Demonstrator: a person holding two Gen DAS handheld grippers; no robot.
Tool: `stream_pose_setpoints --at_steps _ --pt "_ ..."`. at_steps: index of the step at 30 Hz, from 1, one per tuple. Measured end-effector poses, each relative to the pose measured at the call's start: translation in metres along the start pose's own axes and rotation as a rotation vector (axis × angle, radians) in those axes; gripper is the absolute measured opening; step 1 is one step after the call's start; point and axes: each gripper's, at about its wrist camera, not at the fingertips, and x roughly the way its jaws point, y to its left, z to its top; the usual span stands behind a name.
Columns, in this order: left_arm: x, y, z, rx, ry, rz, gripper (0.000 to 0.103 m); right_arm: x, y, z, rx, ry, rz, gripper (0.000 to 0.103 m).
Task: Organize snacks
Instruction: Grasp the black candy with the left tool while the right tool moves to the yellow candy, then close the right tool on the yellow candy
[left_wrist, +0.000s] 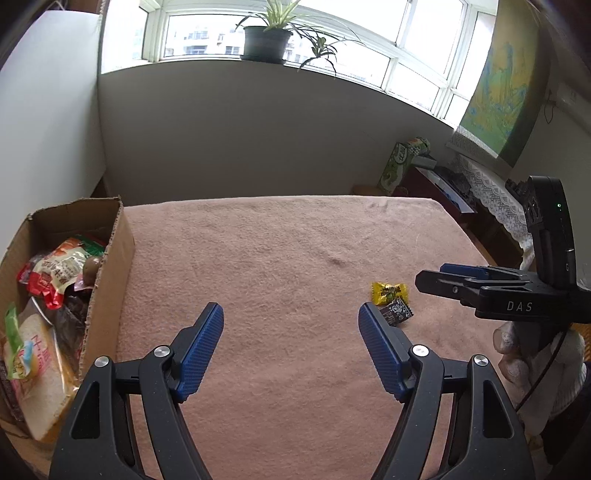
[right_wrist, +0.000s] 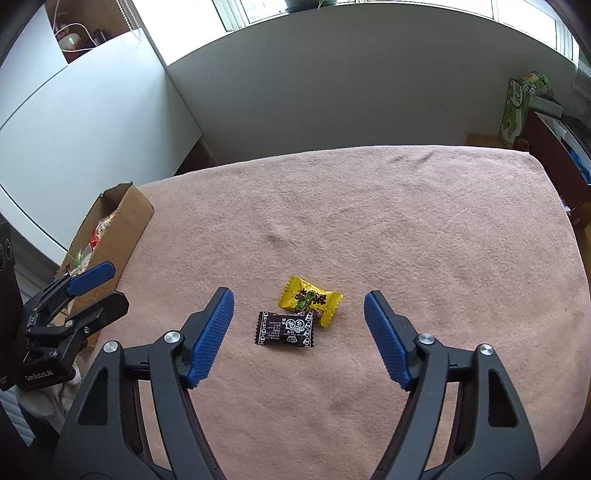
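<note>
Both grippers, right gripper and left gripper, gape wide, holding nothing. Just ahead between the right one's fingers lie two candies, light and crinkly; pinch the fat middle.

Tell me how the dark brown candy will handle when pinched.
The dark brown candy looks small and flat, so probably light. Its glossy wrapper may slip or crinkle. It touches the yellow candy, which might shift too.

On the table, two candies lie touching, right of middle. The box stands at the left edge, snack packs inside it.
</note>
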Motion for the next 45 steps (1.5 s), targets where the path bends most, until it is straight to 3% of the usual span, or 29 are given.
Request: stream_pose_setpoints --at_steps 8,19,21,25,28,37,39,45 --pt "0.038 -0.043 -0.005 0.101 0.085 -0.092 0.075 0.012 -0.021 0.004 0.022 0.042 0.033 0.069" --pt "0.085 -0.067 0.010 0.073 0.164 -0.224 0.073 0.013 -0.048 0.001 0.088 0.043 0.073 0.069" --pt "0.094 -0.074 0.010 0.090 0.181 -0.219 0.073 0.010 -0.050 0.001 0.092 0.037 0.074 0.069" --pt "0.107 -0.081 0.004 0.119 0.237 -0.215 0.049 0.007 -0.050 0.001 0.081 0.032 0.073 0.069" --pt "0.104 -0.089 0.001 0.161 0.238 -0.197 0.039 0.008 -0.047 0.003 0.065 0.034 0.075 0.069" --pt "0.098 -0.105 -0.011 0.245 0.225 -0.135 0.038 0.023 -0.037 0.005 0.026 0.067 0.048 0.061" --pt "0.099 -0.108 -0.011 0.265 0.213 -0.083 0.029 0.024 -0.038 0.005 0.030 0.067 0.042 0.060" --pt "0.098 -0.097 -0.009 0.248 0.204 -0.032 0.026 0.023 -0.040 0.004 0.030 0.066 0.028 0.060"
